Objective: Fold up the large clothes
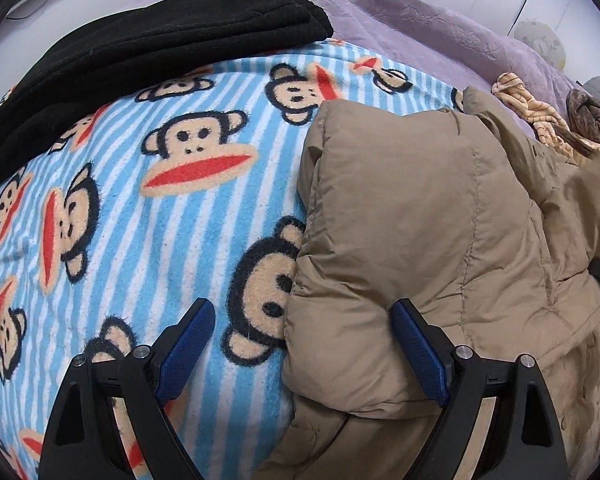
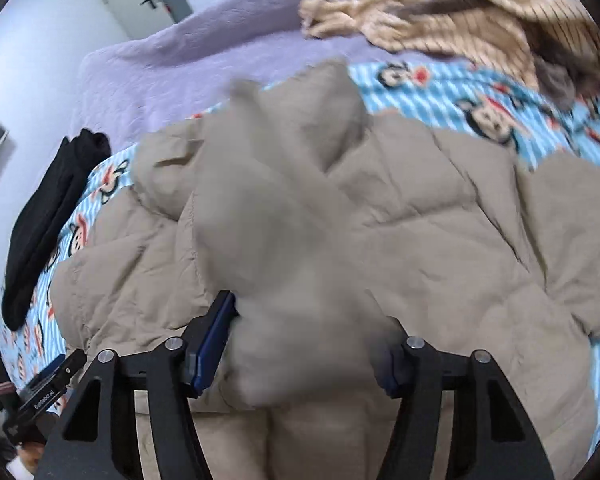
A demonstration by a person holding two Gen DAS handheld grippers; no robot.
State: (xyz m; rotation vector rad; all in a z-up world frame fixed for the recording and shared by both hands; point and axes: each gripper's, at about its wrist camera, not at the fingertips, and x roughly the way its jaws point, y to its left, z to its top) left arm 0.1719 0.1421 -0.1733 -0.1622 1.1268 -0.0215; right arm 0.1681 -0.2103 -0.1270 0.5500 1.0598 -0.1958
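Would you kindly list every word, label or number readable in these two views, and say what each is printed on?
"GenRobot.AI": white print on the black body of the left gripper, seen at the lower left of the right wrist view.
A smaller white mark lower on that same black body is too small to read.
Nothing readable on the tan jacket, the monkey blanket or the black garment.

A: What do the grabbers look like?
B: The left gripper (image 1: 302,346) and the right gripper (image 2: 306,350) have black frames, bumpy blue pads (image 1: 188,344) and round silver screws (image 1: 463,352).
A: Any writing?
B: Small white letters on a black bar (image 2: 44,398).
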